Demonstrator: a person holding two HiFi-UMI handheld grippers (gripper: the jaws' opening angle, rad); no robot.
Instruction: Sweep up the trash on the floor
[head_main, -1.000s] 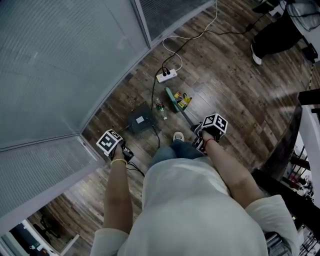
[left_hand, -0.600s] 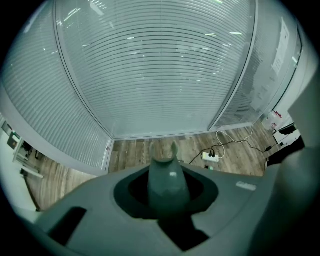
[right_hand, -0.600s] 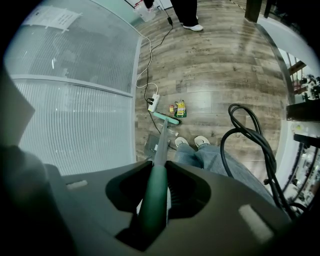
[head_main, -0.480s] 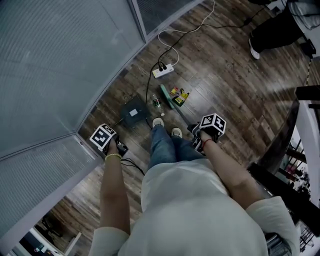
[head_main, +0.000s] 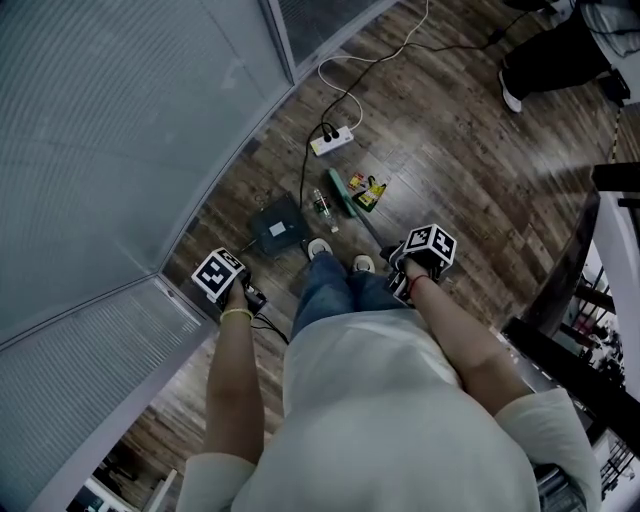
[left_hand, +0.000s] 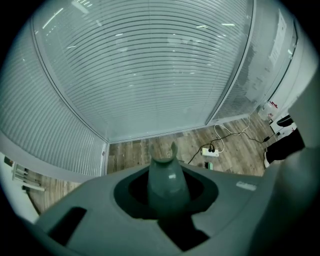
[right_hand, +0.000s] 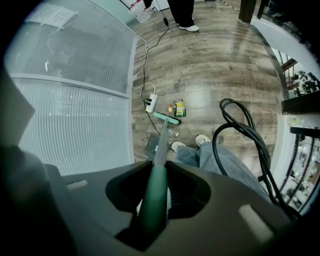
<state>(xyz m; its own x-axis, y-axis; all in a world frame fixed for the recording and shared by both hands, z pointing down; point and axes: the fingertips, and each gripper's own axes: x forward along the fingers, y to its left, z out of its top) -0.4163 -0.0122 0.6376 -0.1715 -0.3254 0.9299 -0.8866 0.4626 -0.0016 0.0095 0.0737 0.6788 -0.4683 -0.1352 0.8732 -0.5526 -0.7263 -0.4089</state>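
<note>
Gripping the broom (right_hand: 154, 190) by its green handle, the right gripper (right_hand: 156, 184) has its jaws closed on it. The broom's head (head_main: 345, 194) is on the floor far ahead, between the trash: yellow packets (head_main: 368, 192) just right of it and a bottle (head_main: 322, 208) just left. The left gripper (left_hand: 168, 192) is clamped on the grey handle of the dustpan (head_main: 278, 226), which shows left of the shoes (head_main: 320, 248). A power strip (head_main: 333, 141) lies farther off.

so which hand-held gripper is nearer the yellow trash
Right. The right hand-held gripper, shut on the broom handle, sits right of the yellow trash; the left hand-held gripper is farther off, left beyond the dustpan.
</note>
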